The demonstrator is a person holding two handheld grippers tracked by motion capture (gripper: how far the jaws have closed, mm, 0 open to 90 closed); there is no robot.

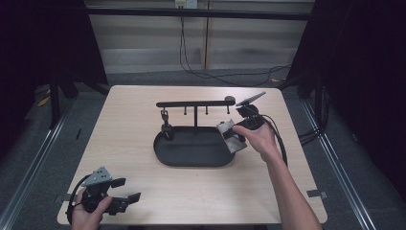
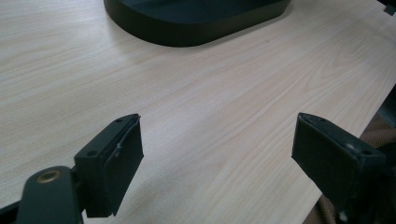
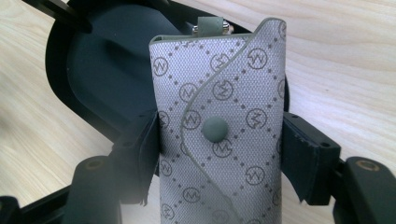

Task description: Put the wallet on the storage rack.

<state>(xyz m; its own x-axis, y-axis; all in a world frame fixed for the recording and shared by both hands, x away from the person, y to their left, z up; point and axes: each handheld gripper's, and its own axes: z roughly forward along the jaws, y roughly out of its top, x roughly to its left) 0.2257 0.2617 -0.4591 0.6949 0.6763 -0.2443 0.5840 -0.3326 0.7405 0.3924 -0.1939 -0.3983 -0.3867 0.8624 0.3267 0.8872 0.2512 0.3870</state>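
Right hand-held gripper pinching grey patterned pouch above black tray, left hand-held gripper spread, low over worktop corner.

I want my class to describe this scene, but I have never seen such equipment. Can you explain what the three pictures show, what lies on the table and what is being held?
There is no machine here: a person holds a hand-operated gripper in each hand, each with two black fingers. The high view looks down from above on a wooden table. The other two pictures come from small cameras riding on the grippers, looking along their fingers.

On the table stands a black oval tray with a bar of hooks above it; a small dark item hangs from one hook.

The left gripper rests near the table's front edge, its fingers spread wide apart with nothing between them. The right gripper is over the tray's right end, its fingers pressed on either side of a grey patterned key pouch with a snap button.
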